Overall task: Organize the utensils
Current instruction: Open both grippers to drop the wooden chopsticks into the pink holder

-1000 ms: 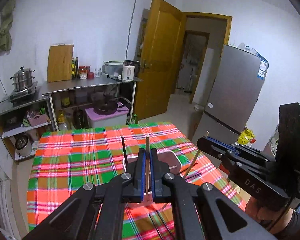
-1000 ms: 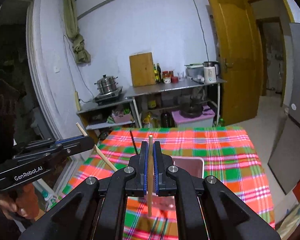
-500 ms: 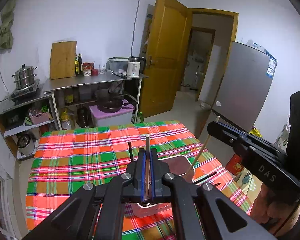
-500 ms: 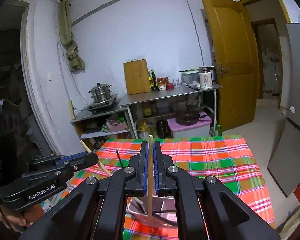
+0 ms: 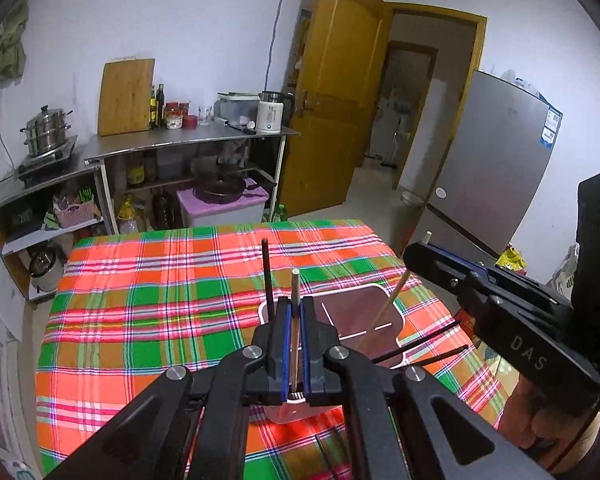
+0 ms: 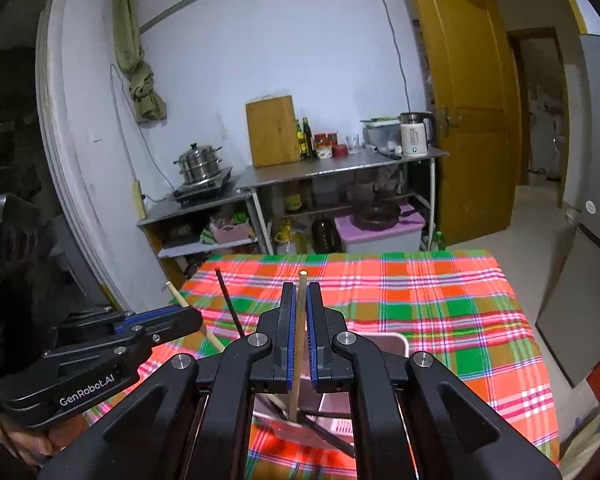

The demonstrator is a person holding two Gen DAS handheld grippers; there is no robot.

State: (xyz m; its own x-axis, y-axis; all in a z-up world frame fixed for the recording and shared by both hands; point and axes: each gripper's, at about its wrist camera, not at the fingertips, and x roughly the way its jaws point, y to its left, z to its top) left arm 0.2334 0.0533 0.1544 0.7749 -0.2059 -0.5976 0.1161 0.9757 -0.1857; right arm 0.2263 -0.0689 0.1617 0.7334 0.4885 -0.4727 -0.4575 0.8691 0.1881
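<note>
My left gripper [image 5: 295, 312] is shut on a light wooden chopstick [image 5: 295, 292] that stands upright between its blue pads. My right gripper [image 6: 299, 300] is shut on another wooden chopstick [image 6: 298, 340], also near upright, its lower end down inside a white-rimmed tray [image 5: 376, 292]. Both grippers hover above this tray on the plaid tablecloth [image 5: 160, 300]. A black chopstick [image 5: 267, 276] sticks up from the tray beside the left gripper. The right gripper also shows in the left wrist view [image 5: 416, 250], and the left gripper in the right wrist view [image 6: 192, 316].
Two black chopsticks [image 5: 420, 346] lie across the tray's right rim. Beyond the table stand a steel counter [image 5: 188, 140] with a kettle, jars and a cutting board, a stove with a pot [image 5: 46, 132], a yellow door [image 5: 332, 92] and a grey fridge [image 5: 496, 160].
Both grippers have risen and pulled back a little from the table, each still holding its chopstick. More of the tray and tablecloth shows below them.
</note>
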